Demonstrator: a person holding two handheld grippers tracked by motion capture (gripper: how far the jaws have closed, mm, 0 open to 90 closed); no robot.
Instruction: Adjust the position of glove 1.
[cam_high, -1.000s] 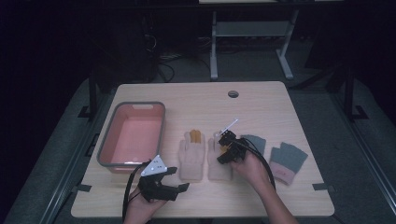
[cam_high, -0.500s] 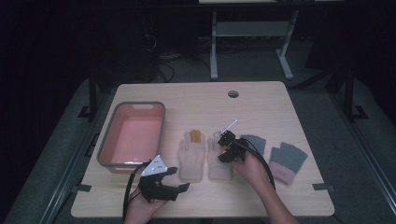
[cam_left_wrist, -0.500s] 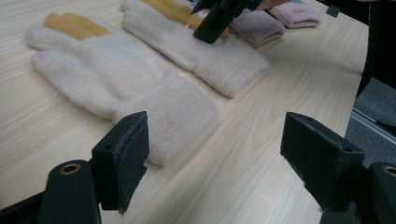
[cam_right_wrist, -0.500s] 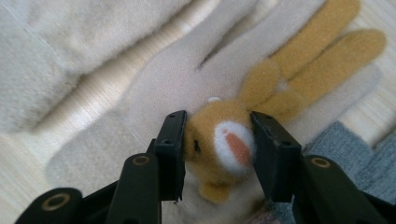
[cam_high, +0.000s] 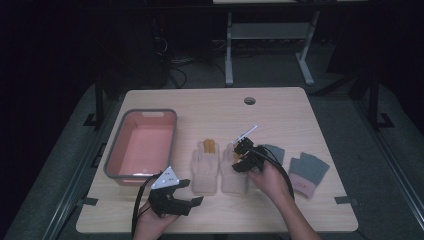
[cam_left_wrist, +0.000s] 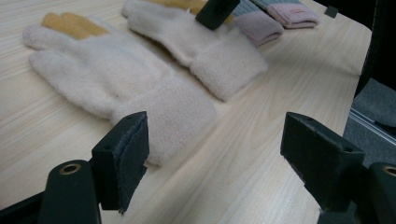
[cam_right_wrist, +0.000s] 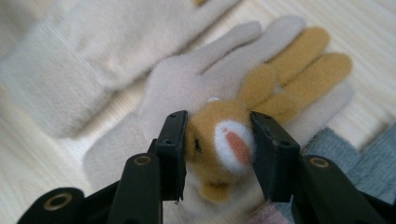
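Note:
Two cream gloves with yellow-brown fingers lie palm-down side by side at the table's middle: the left glove (cam_high: 205, 167) (cam_left_wrist: 107, 70) and the right glove (cam_high: 232, 177) (cam_right_wrist: 187, 84). The right glove bears a brown plush animal face (cam_right_wrist: 224, 140). My right gripper (cam_high: 243, 157) (cam_right_wrist: 217, 144) has just been closing and its pads now press on both sides of that face. My left gripper (cam_high: 192, 191) (cam_left_wrist: 215, 149) rests near the front edge, open, its jaws wide and empty, facing the left glove's cuff.
A pink tub with a grey rim (cam_high: 141, 112) stands empty at the left. Two grey fingerless gloves with pink cuffs (cam_high: 307, 172) (cam_high: 274, 151) lie right of the cream pair. A cable hole (cam_high: 249, 100) sits near the table's far edge.
The right gripper's jaws have drawn in around the plush face on the right cream glove. The left gripper has stayed where it was.

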